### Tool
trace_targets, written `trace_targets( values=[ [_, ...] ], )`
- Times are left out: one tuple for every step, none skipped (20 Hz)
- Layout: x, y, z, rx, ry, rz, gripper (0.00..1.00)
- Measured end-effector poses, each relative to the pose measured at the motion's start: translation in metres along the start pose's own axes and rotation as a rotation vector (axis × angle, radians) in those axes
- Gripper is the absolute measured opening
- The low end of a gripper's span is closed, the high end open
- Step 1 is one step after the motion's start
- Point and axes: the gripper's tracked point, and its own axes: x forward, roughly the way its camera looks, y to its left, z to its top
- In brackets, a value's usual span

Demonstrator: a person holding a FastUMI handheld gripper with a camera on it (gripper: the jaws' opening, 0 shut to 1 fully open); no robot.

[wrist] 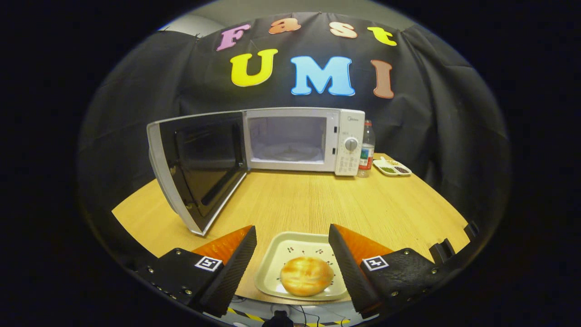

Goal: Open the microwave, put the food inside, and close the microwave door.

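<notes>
On the wooden tabletop (317, 200), near its front edge, a pale plate (277, 259) carries a round golden bun (307, 275). Claw (292, 236) spread wide, holding nothing; its two fingers flank the plate, with the bun between them, untouched. Beyond the fingers, at the back of the tabletop, stands a white microwave (345, 141), door (199, 168) swung fully open to the left, cavity bare. Just beside its right side: a bottle (366, 150), then a small divided dish (392, 167).
</notes>
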Motion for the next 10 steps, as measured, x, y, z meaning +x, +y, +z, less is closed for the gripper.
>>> trace_targets(
  values=[
    [0.004, -0.003, -0.012, -0.001, 0.036, -0.007, 0.97],
    [0.006, -0.005, -0.022, -0.002, 0.067, -0.014, 0.97],
    [0.007, -0.008, -0.032, -0.002, 0.092, -0.021, 0.97],
    [0.008, -0.011, -0.038, 0.0, 0.108, -0.029, 0.97],
    [0.009, -0.014, -0.045, 0.004, 0.124, -0.037, 0.97],
    [0.01, -0.016, -0.05, 0.008, 0.139, -0.045, 0.97],
    [0.011, -0.017, -0.056, 0.015, 0.156, -0.048, 0.97],
    [0.011, -0.017, -0.061, 0.021, 0.171, -0.048, 0.97],
    [0.012, -0.017, -0.064, 0.026, 0.181, -0.048, 0.97],
    [0.013, -0.017, -0.067, 0.028, 0.191, -0.049, 0.97]
  ],
)
